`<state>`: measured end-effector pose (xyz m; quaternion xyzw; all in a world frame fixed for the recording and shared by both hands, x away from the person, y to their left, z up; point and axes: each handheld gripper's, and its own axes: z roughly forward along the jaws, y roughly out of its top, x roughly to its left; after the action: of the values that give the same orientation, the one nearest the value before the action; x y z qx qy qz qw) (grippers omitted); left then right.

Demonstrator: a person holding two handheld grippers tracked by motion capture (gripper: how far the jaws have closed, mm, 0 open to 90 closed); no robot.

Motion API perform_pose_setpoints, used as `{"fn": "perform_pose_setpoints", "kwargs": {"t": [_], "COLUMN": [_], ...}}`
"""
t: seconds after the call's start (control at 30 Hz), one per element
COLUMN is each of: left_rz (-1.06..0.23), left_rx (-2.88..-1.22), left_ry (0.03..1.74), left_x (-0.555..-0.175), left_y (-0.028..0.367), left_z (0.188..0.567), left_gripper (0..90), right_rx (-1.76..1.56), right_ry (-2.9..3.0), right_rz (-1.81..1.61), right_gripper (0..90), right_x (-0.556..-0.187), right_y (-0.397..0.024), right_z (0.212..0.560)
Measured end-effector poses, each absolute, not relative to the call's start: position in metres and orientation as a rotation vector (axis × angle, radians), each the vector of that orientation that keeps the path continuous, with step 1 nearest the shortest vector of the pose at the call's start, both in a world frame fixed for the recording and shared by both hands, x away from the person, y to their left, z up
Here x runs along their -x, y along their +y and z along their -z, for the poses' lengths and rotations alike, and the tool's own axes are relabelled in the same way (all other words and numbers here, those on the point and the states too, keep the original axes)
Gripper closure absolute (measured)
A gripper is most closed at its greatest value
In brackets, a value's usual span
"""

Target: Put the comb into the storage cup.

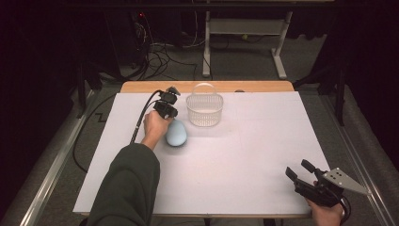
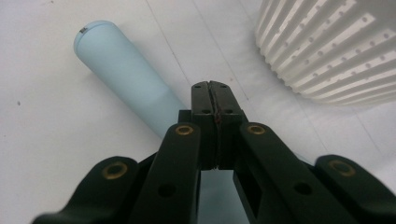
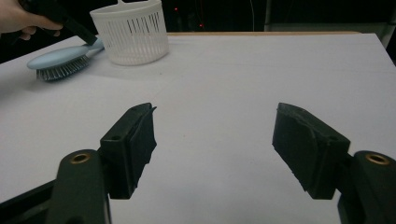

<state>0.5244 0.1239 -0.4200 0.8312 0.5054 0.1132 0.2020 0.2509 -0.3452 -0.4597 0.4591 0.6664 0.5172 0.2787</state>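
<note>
A light-blue hairbrush (image 1: pixel 176 133) lies bristles down on the white table, left of centre. Its handle (image 2: pixel 126 79) runs out from under my left gripper (image 2: pixel 210 88), whose jaws are pressed together with nothing between them. That gripper (image 1: pixel 167 106) hovers just behind the brush head, its tips right at the handle (image 3: pixel 93 44); I cannot tell whether they touch. A white slotted basket (image 1: pixel 204 109) stands just to the right of it. My right gripper (image 1: pixel 301 170) rests at the table's near right corner, open, with bare table between its pads (image 3: pixel 215 140).
The white sheet (image 1: pixel 254 141) covers most of the wooden table (image 1: pixel 263 86). The basket (image 2: pixel 336 46) stands close beside the left gripper's tips. A person's left hand (image 3: pixel 23 18) holds the left gripper. Cables and a desk frame (image 1: pixel 244 28) stand on the floor behind.
</note>
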Motion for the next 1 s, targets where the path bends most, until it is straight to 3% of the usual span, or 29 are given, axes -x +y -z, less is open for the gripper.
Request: {"fn": "perform_pose_setpoints", "kwargs": {"t": [1.0], "left_rz": [-0.376], "left_rx": [-2.362], "left_ry": [1.437], "left_x": [-0.527], "left_y": [0.135], "left_z": [0.423], "left_gripper": [89.3], "right_rx": [-1.235], "right_ry": [1.782], "right_rz": [-1.389], "right_gripper": [30.6], "right_x": [-0.250], "right_y": [-0.345], "right_z": [0.459]}}
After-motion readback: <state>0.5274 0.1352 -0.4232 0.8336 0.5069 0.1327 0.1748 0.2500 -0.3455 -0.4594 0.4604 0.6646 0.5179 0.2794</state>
